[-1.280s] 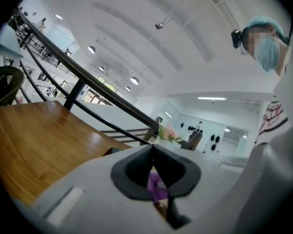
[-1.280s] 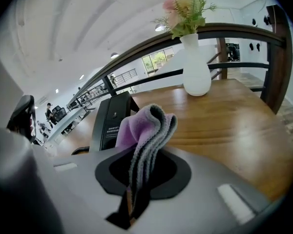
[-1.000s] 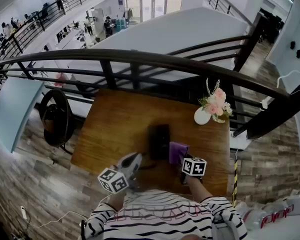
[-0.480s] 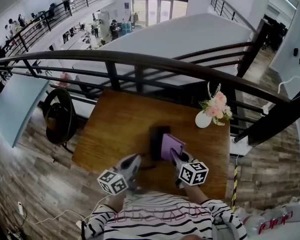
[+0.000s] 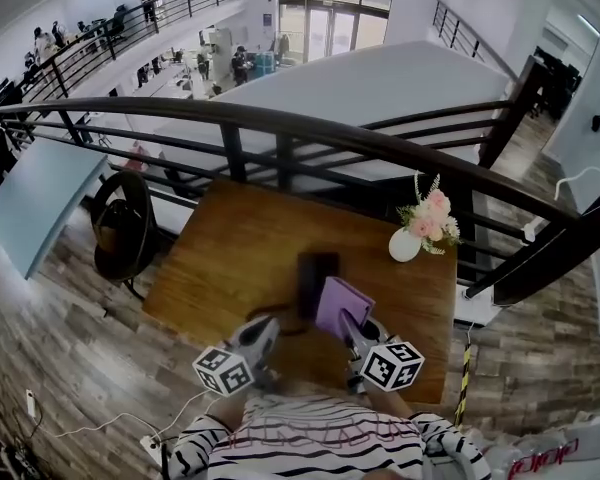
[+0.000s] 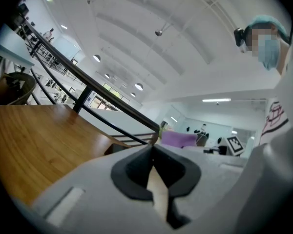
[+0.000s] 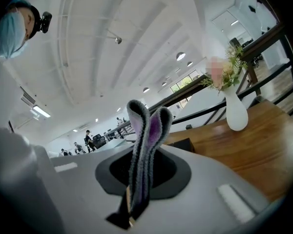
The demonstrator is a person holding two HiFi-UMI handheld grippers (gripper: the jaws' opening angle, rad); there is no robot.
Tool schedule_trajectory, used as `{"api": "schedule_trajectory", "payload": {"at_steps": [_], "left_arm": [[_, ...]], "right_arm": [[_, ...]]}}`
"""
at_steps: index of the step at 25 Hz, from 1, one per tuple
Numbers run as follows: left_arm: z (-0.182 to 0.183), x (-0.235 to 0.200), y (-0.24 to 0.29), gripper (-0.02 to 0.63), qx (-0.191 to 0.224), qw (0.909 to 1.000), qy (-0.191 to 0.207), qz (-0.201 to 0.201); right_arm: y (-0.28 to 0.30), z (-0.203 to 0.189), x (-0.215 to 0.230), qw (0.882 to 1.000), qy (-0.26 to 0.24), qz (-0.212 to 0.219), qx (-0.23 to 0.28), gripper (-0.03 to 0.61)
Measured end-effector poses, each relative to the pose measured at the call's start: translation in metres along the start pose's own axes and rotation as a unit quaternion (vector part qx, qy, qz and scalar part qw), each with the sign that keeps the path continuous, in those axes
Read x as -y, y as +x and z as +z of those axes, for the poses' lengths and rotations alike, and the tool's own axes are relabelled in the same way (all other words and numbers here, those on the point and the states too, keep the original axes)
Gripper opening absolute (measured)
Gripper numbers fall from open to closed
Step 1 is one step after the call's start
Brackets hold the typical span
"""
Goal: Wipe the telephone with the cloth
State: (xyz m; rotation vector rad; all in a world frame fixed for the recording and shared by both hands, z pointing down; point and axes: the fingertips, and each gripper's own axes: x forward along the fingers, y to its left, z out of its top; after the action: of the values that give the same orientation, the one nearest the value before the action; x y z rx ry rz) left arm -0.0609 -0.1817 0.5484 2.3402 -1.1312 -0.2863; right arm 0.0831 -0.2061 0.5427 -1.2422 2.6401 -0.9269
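A black telephone (image 5: 316,271) lies on the wooden table (image 5: 230,258), near its front middle. A purple cloth (image 5: 342,307) is held up, tilted, just right of the phone's near end and partly over it. My right gripper (image 5: 349,327) is shut on the cloth's lower edge. In the right gripper view the folded cloth (image 7: 145,135) stands pinched between the jaws, with the phone (image 7: 183,145) dark behind it. My left gripper (image 5: 269,325) rests left of the phone's near end, shut with nothing in it. From the left gripper view (image 6: 153,149) the cloth (image 6: 177,139) shows beyond the jaws.
A white vase (image 5: 404,245) with pink flowers (image 5: 427,215) stands at the table's back right corner, also seen as the vase (image 7: 236,112) in the right gripper view. A dark railing (image 5: 280,123) runs behind the table. A round chair (image 5: 120,230) sits left of it.
My right gripper has pulled back toward me and lifted the cloth off the table beside the phone, so the cloth now stands up tilted. The left gripper has barely moved.
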Motion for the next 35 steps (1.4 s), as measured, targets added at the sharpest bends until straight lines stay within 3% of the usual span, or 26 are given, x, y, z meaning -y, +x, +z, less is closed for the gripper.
{"api": "schedule_trajectory", "payload": {"at_steps": [10,35], "left_arm": [[-0.027,0.030,-0.014,0.002,0.004,0.9999,-0.005,0.014],[-0.038,0.044,-0.025,0.002,-0.003,0.9998,-0.003,0.019]], "right_arm": [[-0.042,-0.011,-0.002,1.000,0.007,0.012,-0.006,0.037],[-0.064,-0.024,-0.008,1.000,0.008,0.017,-0.011,0.037]]}}
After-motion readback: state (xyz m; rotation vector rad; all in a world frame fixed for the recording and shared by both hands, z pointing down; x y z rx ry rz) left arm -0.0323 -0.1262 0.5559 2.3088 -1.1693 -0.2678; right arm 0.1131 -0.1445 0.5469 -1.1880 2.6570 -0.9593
